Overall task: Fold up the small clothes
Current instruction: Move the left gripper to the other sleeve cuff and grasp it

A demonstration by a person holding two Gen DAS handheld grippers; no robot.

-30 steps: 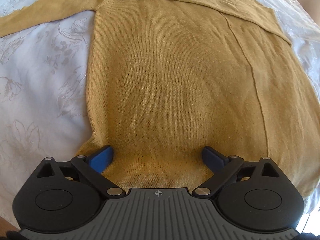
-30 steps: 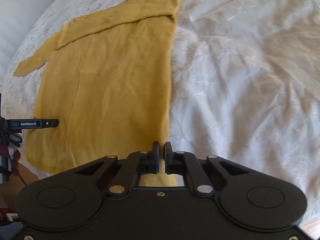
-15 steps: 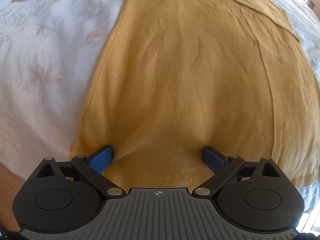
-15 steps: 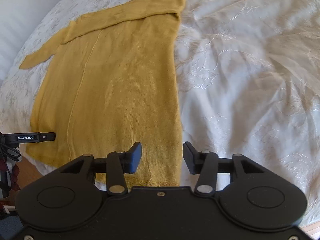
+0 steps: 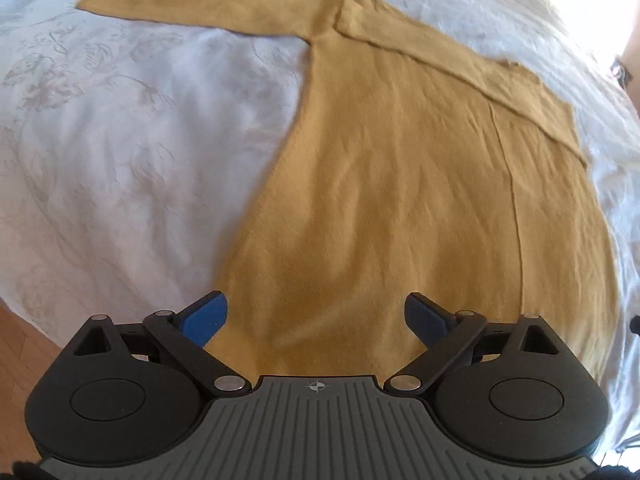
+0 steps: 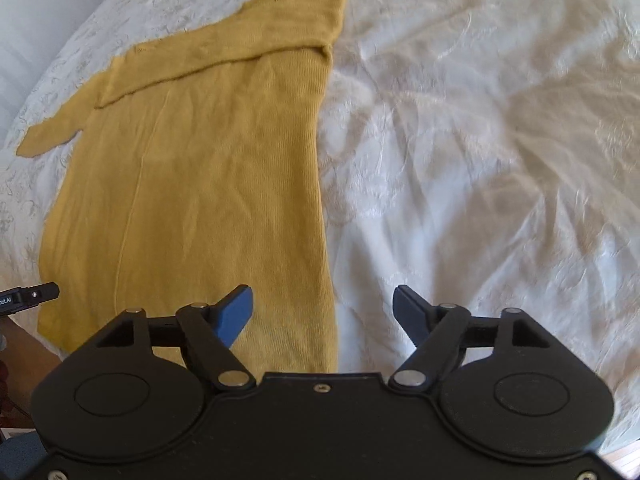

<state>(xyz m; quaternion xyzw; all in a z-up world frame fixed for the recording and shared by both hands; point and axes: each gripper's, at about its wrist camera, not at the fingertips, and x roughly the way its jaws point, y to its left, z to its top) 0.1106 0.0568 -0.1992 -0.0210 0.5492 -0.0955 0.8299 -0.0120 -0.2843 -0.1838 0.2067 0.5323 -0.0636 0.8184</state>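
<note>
Sweater (image 5: 420, 184) lies flat on the bedspread (image 5: 132, 152), mustard knit, hem nearest both claws, long axis running straight away from them toward the neck. One side already folded in: a sleeve lies across the chest as a diagonal band (image 6: 224, 52), and the right edge is a straight fold line. The other sleeve (image 5: 200, 8) is still stretched out to the left, far end of the bed.

Left claw (image 5: 316, 320): fingers spread wide, nothing between them, hovering over the hem near the sweater's left bottom corner. Right claw (image 6: 322, 312): also spread, empty, straddling the folded right edge at the hem.

Judgement: the coming move turns on the unfolded left side. That sleeve and edge lie ahead and to the left of the left claw, which is the nearer one; the right claw sits on the finished side.

Against a second ago: the right claw was pinched shut on the hem corner, half a second ago it had let go, now it is wider. The left was already open; its view has drawn back, so the outstretched sleeve shows in full
</note>
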